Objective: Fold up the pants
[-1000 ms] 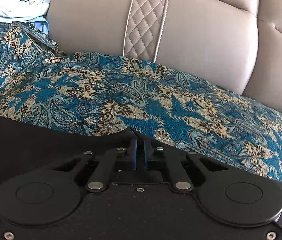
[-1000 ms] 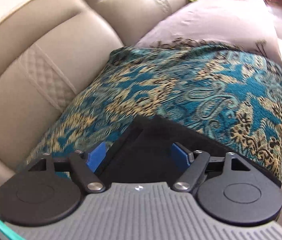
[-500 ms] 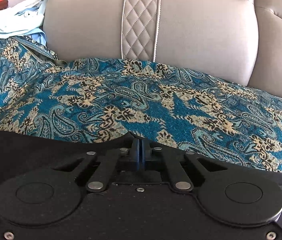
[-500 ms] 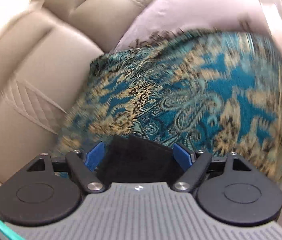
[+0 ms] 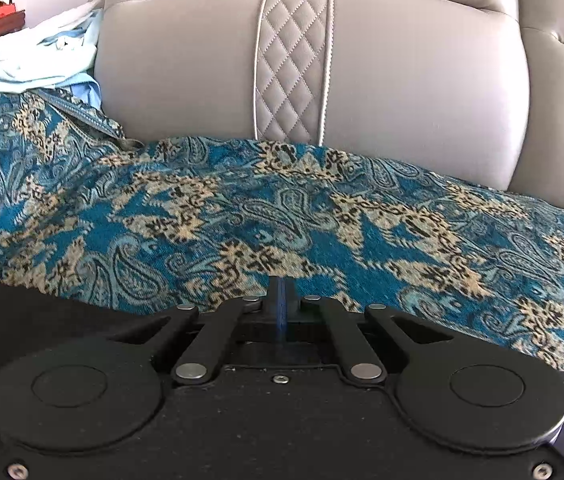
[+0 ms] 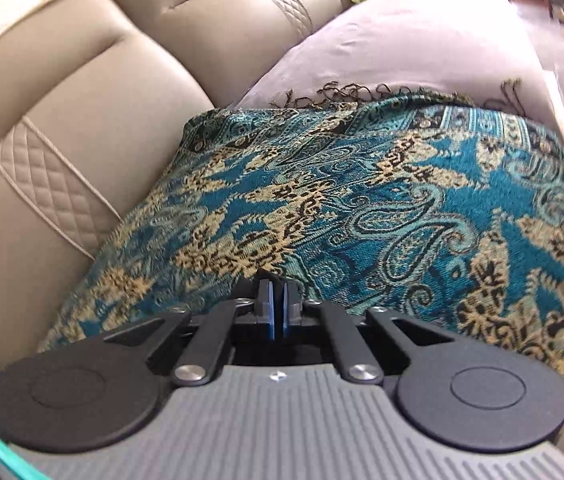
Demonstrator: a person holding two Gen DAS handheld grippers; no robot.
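Pants (image 5: 22,320) dark beneath left gripper (image 5: 280,300), right gripper (image 6: 278,304) clamped.

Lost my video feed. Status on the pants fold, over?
Left gripper shut on black pants. Right gripper shut; pants not visible there. Patterned throw beneath, nothing blocking.
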